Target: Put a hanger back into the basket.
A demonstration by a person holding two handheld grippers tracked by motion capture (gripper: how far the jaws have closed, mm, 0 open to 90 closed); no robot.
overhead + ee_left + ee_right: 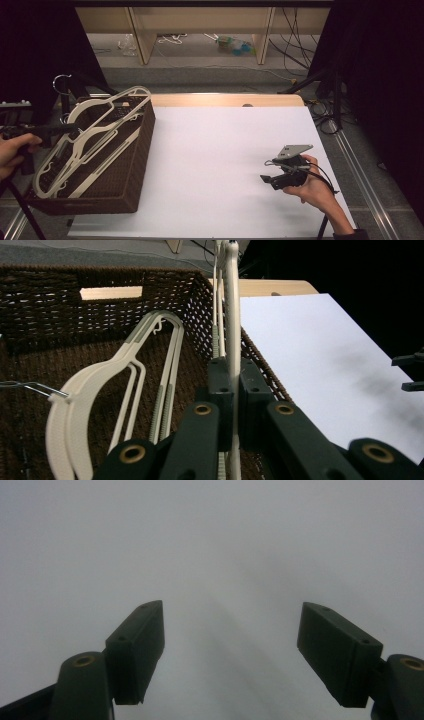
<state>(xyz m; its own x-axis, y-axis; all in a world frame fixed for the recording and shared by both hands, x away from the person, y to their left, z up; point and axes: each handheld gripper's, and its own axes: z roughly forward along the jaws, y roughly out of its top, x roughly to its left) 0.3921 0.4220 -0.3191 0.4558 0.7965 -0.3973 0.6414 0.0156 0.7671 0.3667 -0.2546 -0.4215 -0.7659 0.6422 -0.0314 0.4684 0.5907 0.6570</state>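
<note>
Clamping the thin bar of a cream plastic hanger [232, 315], the left tongs [231, 390] were fully closed on it, so that it stood on edge above the wicker basket [115, 310] instead of lying flat. That basket sat at the left edge of the counter [225, 150], and more cream hangers [120, 395] lay inside it, one with its wire hook [32, 387] pointing toward the near wall. Judging by the grip low on the bar, the hanger was likely being lifted out of, or lowered into, the basket; which of the two cannot be told. Near the counter's right edge, well apart from the basket, the right tongs [230, 650] hung wide open and held nothing, pointing at bare white surface, apparently waiting.
</note>
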